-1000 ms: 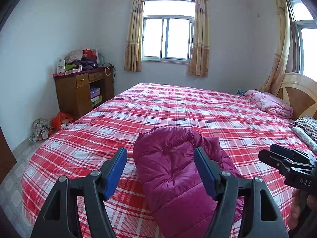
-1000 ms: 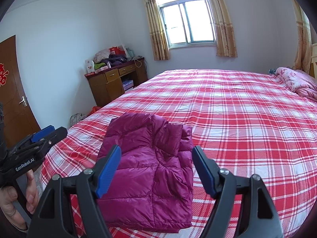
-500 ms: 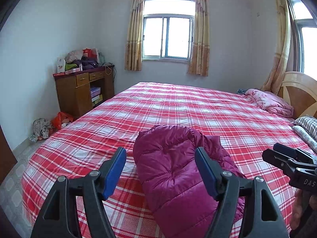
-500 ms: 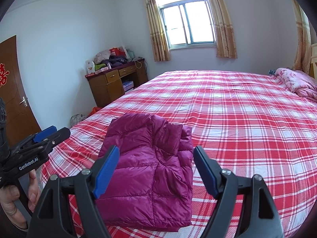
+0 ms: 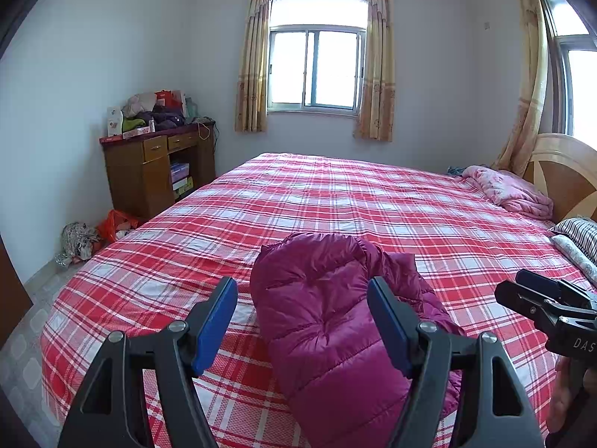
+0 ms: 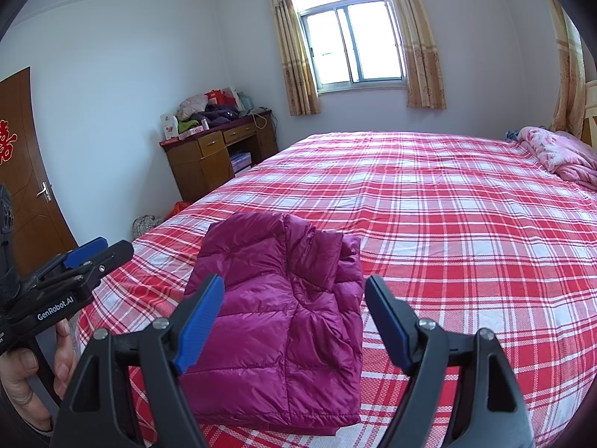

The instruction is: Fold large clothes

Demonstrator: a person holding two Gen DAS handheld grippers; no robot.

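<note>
Against the left wall stands a brown wooden desk with drawers [image 5: 156, 171], its top piled with clothes and boxes, well apart from the work and likely just storage. The left gripper [image 5: 302, 323], with black arms and blue pads, hovers above the near edge of the bed with its jaws spread wide and nothing between the pads; the jacket only shows through the gap behind them. The magenta quilted puffer jacket [image 6: 276, 310] lies on the red-and-white plaid bedspread [image 6: 466, 231] near the bed's near edge, already folded into a compact rectangular bundle with its collar end towards the window. A broad, flat bed suits a bulky garment, which would explain why it was laid there. To its right the right gripper [image 6: 294, 324] is likewise raised and wide open, holding nothing. Both tools being off the fabric suggests the fold is judged finished, or nearly so. Far right, by the wooden headboard, a crumpled pink floral blanket [image 5: 509, 194] sits clear of the working area.
</note>
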